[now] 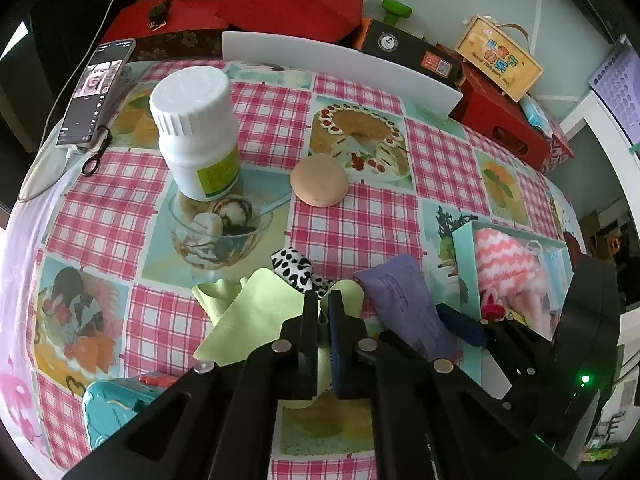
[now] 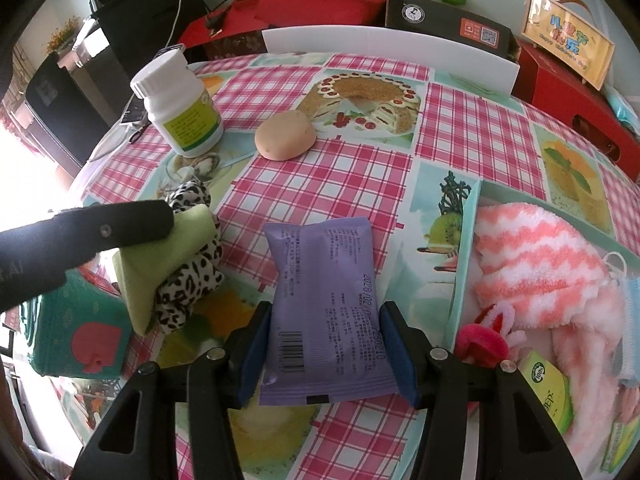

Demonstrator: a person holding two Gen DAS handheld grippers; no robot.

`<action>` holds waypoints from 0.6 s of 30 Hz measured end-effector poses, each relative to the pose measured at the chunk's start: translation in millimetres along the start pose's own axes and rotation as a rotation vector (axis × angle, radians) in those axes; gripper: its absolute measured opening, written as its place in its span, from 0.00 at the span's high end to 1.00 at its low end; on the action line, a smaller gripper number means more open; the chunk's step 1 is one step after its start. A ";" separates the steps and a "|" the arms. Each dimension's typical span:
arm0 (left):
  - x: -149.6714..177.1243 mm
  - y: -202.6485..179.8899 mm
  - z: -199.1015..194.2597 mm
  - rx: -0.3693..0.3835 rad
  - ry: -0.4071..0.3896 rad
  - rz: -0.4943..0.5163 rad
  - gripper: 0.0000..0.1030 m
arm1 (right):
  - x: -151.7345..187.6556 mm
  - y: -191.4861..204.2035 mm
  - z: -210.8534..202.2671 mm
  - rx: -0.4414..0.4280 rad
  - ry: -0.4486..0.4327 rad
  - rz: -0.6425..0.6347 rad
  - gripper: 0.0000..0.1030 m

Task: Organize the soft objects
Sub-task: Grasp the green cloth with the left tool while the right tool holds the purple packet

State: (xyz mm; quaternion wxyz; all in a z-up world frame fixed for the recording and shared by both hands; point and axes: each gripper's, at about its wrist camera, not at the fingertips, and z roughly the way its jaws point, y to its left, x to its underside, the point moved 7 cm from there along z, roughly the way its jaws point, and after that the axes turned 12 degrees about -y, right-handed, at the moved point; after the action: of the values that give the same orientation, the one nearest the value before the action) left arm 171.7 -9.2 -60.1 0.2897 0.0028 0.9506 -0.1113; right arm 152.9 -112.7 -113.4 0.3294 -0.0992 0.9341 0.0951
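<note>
Left wrist view first: the left gripper (image 1: 323,300) has its jaws closed tight on a fold of the light green cloth (image 1: 256,312); that cloth lies crumpled at the near middle of the bench (image 1: 352,216), which wears a pink checked cloth with dessert prints; a black-and-white spotted fabric (image 1: 294,268) pokes out just behind the green one, touching it; the purple packet (image 1: 400,304) sits to the right of it, and further right is the pale teal box (image 1: 464,248) with a pink-and-white striped fluffy towel (image 1: 508,256) inside; further back there's a white bottle (image 1: 196,128) on the left and a round tan bun-shaped thing (image 1: 319,179) near the middle.

Right wrist view: the right gripper (image 2: 326,344) is gripping the purple packet (image 2: 324,304) by its two long edges, blue pads pressed against both sides; the packet's far end sits over the checked bench (image 2: 320,172); on the left the other gripper's black finger reaches in onto the green cloth (image 2: 160,256), which is draped over the spotted fabric (image 2: 192,280); a teal pouch with a red strawberry shape (image 2: 76,332) is at near left; the teal box (image 2: 468,240) on the right holds the striped towel (image 2: 540,248) and a pink fuzzy item (image 2: 484,336).
</note>
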 end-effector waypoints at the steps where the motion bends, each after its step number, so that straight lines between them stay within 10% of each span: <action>1: 0.0 0.9 -0.4 -0.004 -0.004 -0.003 0.97 | 0.3 0.4 0.1 0.001 0.000 0.000 0.45; 18: -12.9 52.0 -16.3 -0.107 -0.084 -0.141 0.98 | 0.0 0.2 -1.0 -0.004 0.002 0.004 0.45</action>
State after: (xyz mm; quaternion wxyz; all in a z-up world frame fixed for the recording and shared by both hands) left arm 177.1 45.7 -50.8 0.3206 -0.0844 0.9400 -0.0805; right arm 152.2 -112.8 -112.7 0.3282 -0.0978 0.9345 0.0975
